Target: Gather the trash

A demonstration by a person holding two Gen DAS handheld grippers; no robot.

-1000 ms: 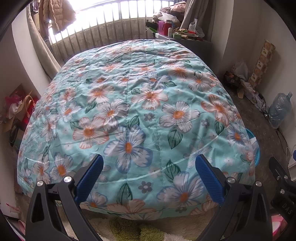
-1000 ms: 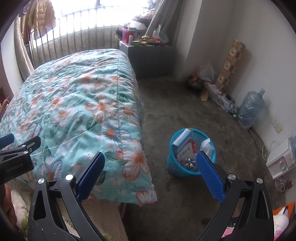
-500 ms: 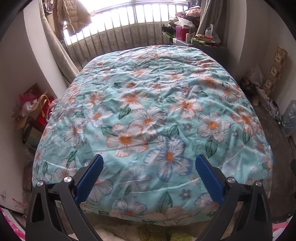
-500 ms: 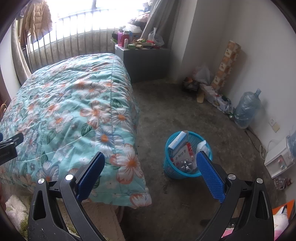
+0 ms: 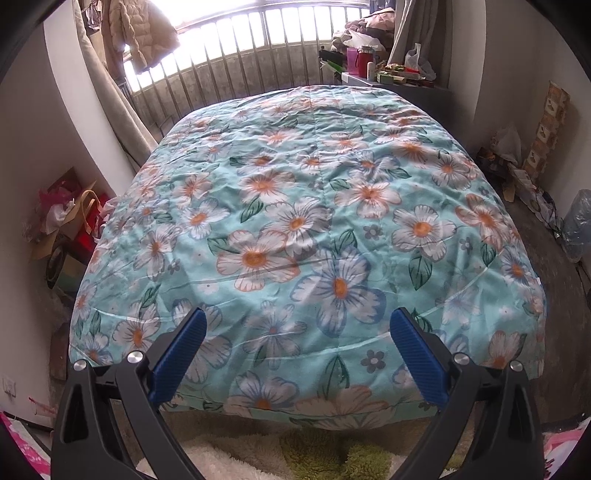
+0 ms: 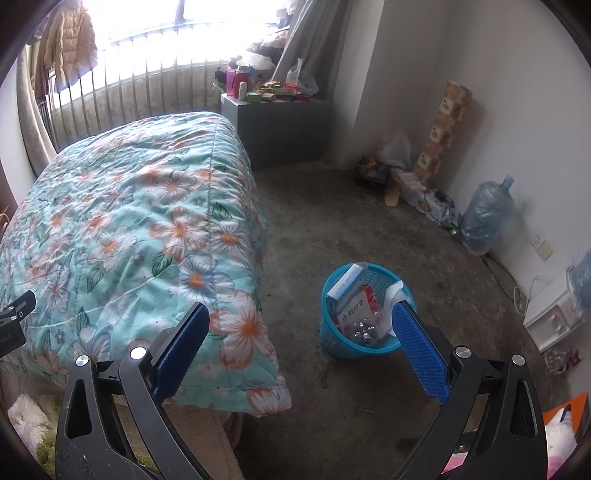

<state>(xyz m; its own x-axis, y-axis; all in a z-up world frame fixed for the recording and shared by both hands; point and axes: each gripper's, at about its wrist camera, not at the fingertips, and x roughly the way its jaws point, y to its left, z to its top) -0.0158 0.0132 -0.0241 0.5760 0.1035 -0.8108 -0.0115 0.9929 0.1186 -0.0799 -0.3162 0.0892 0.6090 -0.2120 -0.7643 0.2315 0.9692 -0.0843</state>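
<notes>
Bed with floral quilt (image 5: 314, 229) fills the left of the room, foot end near. Barred window (image 5: 258, 55) on the far wall, strong daylight, coat (image 5: 136, 33) hanging at its left. Grey cabinet (image 6: 280, 129) far right of the bed, cluttered top. Bare concrete floor (image 6: 351, 229) right. White walls; water jug (image 6: 485, 216) at the right wall.
</notes>
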